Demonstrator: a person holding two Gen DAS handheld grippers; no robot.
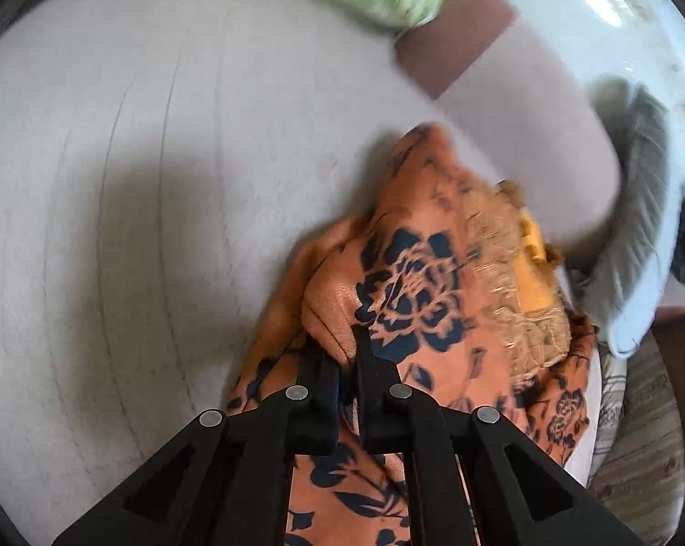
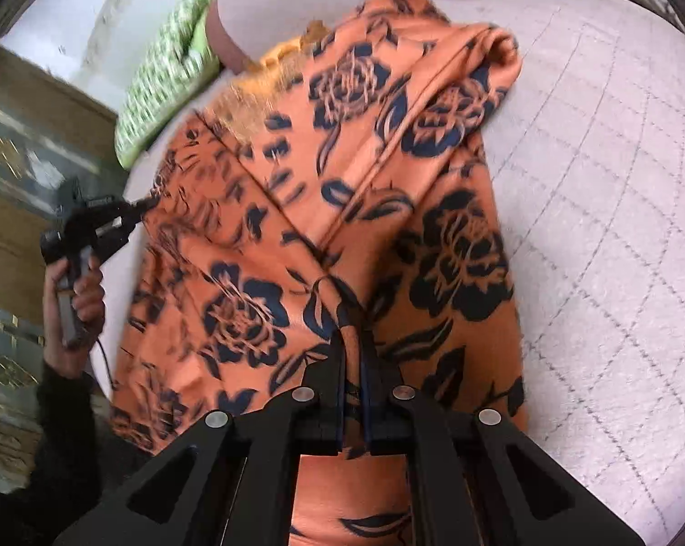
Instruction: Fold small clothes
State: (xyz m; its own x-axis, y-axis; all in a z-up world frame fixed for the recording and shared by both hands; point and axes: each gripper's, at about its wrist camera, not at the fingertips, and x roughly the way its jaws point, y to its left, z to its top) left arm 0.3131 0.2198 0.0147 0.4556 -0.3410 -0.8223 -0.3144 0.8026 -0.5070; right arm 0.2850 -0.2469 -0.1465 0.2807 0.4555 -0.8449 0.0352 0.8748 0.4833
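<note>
The fold looked barely begun. The orange floral garment [image 2: 342, 173] was bunched and lifted rather than flat, draped over the quilted pale bedcover [image 2: 615, 182] near its left edge, with no clean crease or squared edge anywhere. Flattening, folding and stacking all seemed left to do.

The left gripper [image 1: 349, 355] had its jaws drawn narrow on a pinch of the garment; from the right wrist view it [image 2: 149, 202] met the cloth's left border. The right gripper [image 2: 353, 341] was likewise closed tight on a fold of the same cloth, near a seam.

The fabric was thin and slightly glossy, rust-orange with dark navy roses and leaves, falling in soft ridges. A tan lace-like trim [image 1: 515, 282] lay against a yellow part, possibly a lining, though blur made that uncertain. Beyond sat a green-and-white knitted piece [image 2: 160, 91], and the bedcover showed stitched diamond lines.
</note>
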